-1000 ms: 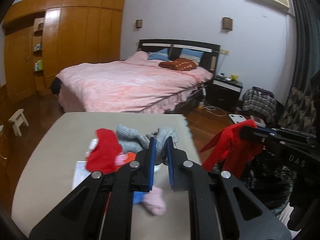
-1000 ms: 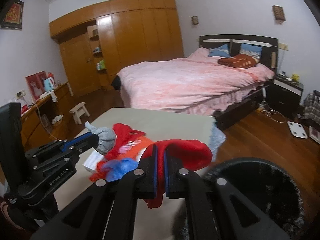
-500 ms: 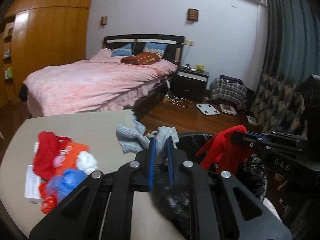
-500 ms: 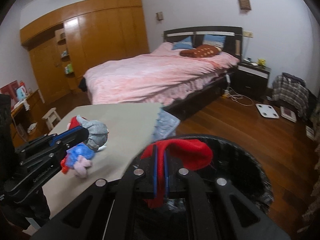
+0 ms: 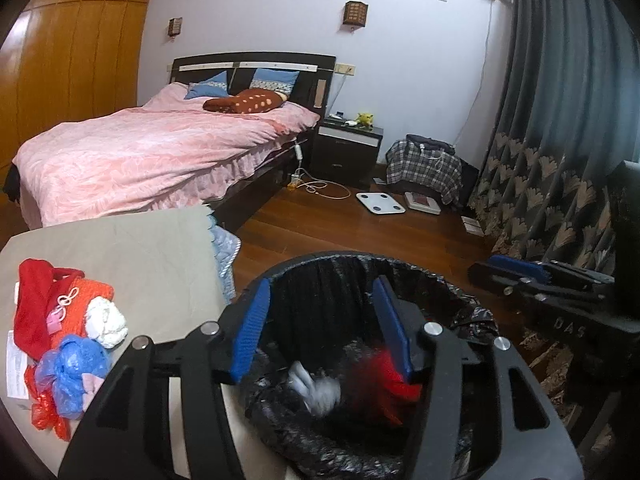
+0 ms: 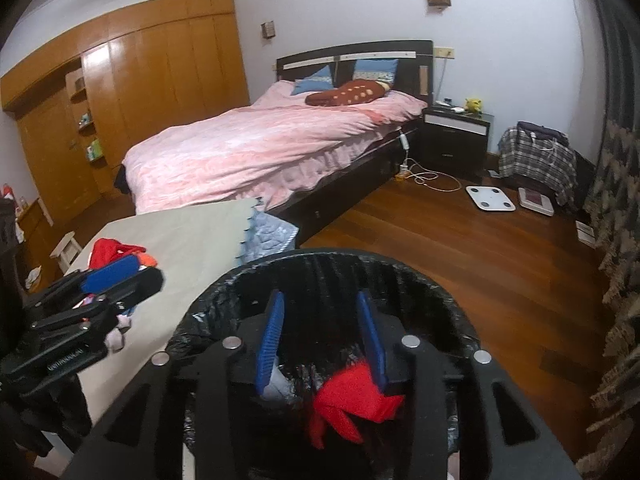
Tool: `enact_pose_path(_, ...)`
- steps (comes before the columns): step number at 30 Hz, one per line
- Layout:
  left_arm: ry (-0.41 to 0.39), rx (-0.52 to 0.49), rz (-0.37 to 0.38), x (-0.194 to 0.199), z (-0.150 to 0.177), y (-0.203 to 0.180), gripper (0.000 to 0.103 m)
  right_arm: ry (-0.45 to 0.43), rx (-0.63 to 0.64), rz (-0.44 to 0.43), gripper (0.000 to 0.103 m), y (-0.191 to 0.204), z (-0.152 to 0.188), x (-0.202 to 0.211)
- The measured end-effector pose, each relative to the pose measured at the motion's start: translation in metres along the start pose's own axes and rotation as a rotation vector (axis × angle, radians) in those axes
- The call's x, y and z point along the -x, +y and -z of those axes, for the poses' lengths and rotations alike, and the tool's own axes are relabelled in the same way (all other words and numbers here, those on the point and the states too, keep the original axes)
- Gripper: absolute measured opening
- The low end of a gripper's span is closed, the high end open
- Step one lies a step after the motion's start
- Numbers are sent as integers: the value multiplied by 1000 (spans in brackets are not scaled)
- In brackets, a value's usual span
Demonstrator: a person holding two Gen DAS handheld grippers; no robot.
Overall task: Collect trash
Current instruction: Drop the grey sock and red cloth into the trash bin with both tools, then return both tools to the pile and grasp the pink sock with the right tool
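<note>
A black-lined trash bin [image 5: 472, 312] [image 6: 448, 300] stands on the floor beside a beige table [image 5: 140, 256] [image 6: 188, 248]. My left gripper [image 5: 322, 324] is open over the bin; a grey sock [image 5: 316, 390] and a red cloth [image 5: 390, 380] are inside it. My right gripper [image 6: 320, 336] is open over the bin too, with the red cloth [image 6: 356, 396] and a bit of grey sock [image 6: 276, 386] below it. More trash lies on the table: red cloth [image 5: 34, 308], orange item [image 5: 80, 308], white wad [image 5: 106, 322], blue plastic [image 5: 72, 372].
A bed with a pink cover [image 5: 140, 156] stands behind the table, with a dark nightstand [image 5: 346, 152] beside it. A white scale [image 5: 380, 202] and cables lie on the wooden floor. A dark curtain [image 5: 560, 140] hangs at the right. Wooden wardrobes [image 6: 140, 92] line the left wall.
Both grippers moved from the table over the bin and opened. The grey sock and the red cloth dropped into the bin.
</note>
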State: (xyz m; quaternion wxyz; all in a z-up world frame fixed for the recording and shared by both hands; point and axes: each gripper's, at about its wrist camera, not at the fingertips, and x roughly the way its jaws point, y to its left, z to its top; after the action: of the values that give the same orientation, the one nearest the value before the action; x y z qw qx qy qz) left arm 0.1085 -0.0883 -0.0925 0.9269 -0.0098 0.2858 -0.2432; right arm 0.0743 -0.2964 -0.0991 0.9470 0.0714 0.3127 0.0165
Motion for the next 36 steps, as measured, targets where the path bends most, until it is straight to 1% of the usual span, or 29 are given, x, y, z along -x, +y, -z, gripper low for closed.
enact_pose_path(2, -5, 7, -25, 4, 1, 8, 59, -4, -7, 9, 53, -2, 0, 0)
enact_pose_path(3, -11, 7, -43, 7, 2, 12, 64, -8, -11, 14, 57, -2, 0, 1)
enact_pose_path(5, -22, 8, -77, 13, 2, 21, 69, -19, -14, 19, 72, -1, -2, 0)
enact_pose_path(6, -27, 9, -94, 16, 2, 26, 73, -26, -11, 21, 75, 1, -2, 1)
enact_pose_path(8, -39, 15, -137, 25, 4, 37, 78, -34, 1, 20, 85, 8, -4, 0)
enact_pose_path(9, -42, 17, -154, 29, 4, 42, 80, -40, 7, 16, 88, 12, -4, -1)
enact_pose_path(10, -45, 20, -174, 32, 4, 48, 83, -42, 11, 12, 95, 17, -5, -1)
enact_pose_path(11, -48, 24, -202, 37, 5, 55, 86, -44, 11, 6, 97, 20, -5, -2)
enact_pose_path(16, -61, 49, -297, 64, 12, 89, 86, -37, 39, -61, 97, 56, -5, -14)
enact_pose_path(17, -62, 58, -325, 70, 15, 98, 86, -34, 44, -75, 97, 65, -5, -16)
enact_pose_path(24, -55, 82, -460, 101, 32, 143, 86, -26, 92, -199, 97, 136, 1, -36)
enact_pose_path(27, -48, 120, -498, 112, 40, 165, 86, -22, 121, -240, 97, 162, 3, -44)
enact_pose_path(31, -40, 146, -537, 121, 50, 188, 86, -10, 166, -289, 97, 200, 10, -60)
enact_pose_path(36, -17, 188, -564, 124, 67, 214, 86, 34, 205, -318, 92, 234, 22, -86)
